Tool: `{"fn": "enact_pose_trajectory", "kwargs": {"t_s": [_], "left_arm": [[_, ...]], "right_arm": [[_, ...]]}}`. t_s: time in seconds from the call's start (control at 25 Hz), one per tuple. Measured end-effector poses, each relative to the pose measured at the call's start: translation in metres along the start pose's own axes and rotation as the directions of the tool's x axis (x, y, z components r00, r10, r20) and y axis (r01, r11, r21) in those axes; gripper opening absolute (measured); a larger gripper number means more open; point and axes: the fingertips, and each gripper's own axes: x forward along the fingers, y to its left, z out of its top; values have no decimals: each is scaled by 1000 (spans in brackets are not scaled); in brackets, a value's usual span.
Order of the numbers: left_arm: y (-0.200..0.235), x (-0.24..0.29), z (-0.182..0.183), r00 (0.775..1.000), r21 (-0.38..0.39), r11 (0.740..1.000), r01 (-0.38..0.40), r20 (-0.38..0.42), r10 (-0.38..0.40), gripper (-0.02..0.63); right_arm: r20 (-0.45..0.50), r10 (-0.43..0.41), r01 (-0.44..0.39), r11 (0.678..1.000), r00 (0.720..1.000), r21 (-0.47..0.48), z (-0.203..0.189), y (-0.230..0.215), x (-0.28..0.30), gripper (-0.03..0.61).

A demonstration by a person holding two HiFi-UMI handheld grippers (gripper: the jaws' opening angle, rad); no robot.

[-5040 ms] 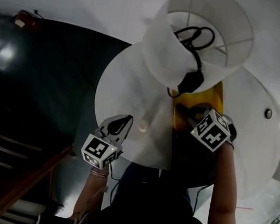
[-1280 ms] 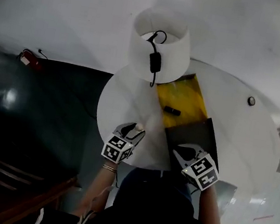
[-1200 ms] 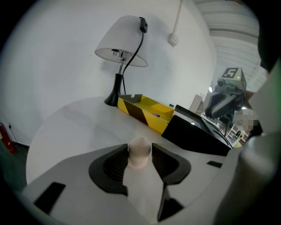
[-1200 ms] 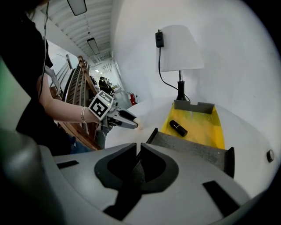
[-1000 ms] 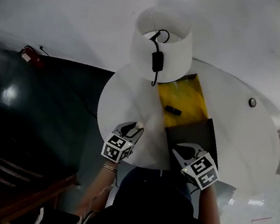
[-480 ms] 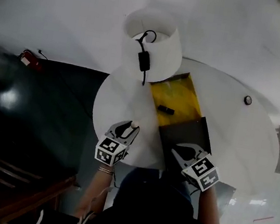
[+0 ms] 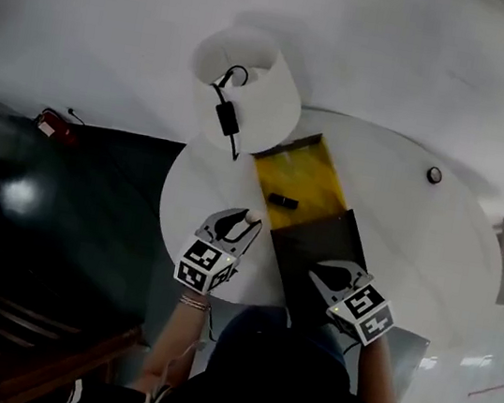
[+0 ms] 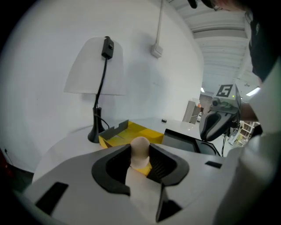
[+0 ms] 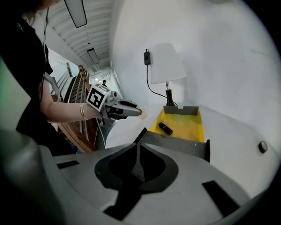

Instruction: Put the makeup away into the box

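**1. Left gripper** [image 7: 240, 224]. We find its jaws clamped on a beige sponge [image 8: 140, 148], whose rounded tip sticks out past the pads. The jaws have just been closing, w/ the sponge btwn them. We hold it above the near-left part of the round white table [image 7: 416, 241]. It is left of the box [image 7: 317, 180] and apart from it, so the sponge is not yet in the box.

**2. Right gripper** [image 9: 137, 154]. Its jaws are together w/ nothing btwn them. In the head view it sits over the near edge of the dark grey lid [image 7: 316, 244].

**3. Box.** It is open and yellow inside. One black tube [image 7: 281, 200] lies in it, near the middle. The lid opens toward us from the box's near wall, so it lies btwn the right gripper and the yellow inside.

**4. Surroundings.**
- A lamp [image 7: 256, 87] w/ a white shade stands at the box's far end, its base just beside the far wall.
- Its black cord w/ a switch [image 7: 227, 118] hangs down the side of the shade.
- A small dark knob [image 7: 434, 175] sits on the table, well right of the box.
- We see dark floor [image 7: 70, 214] left of the table.
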Motion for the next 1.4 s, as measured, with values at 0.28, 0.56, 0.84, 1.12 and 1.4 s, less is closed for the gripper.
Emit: {"fn": "enact_pose_trajectory", "kwargs": {"t_s": [0.28,0.56,0.84,1.12,1.4], "left_arm": [[-15,30,32,998,84,995,57,7,-57,144],[-27,62,44,993,142,983,117,-30,-114,144],[-34,85,50,987,157,974,162,-51,-156,144],[-38,111,49,979,166,966,197,-88,-185,144],[-47,139,47,966,164,955,248,-120,-230,144]], "right_arm": [[20,-29,28,999,999,32,-6,-11,-15,40],[51,-72,67,995,996,78,-11,-28,-36,40],[84,-129,117,984,988,135,-16,-44,-54,40],[86,-144,127,976,986,178,-25,-49,-61,40],[85,-140,118,967,987,225,-34,-51,-58,40]]}}
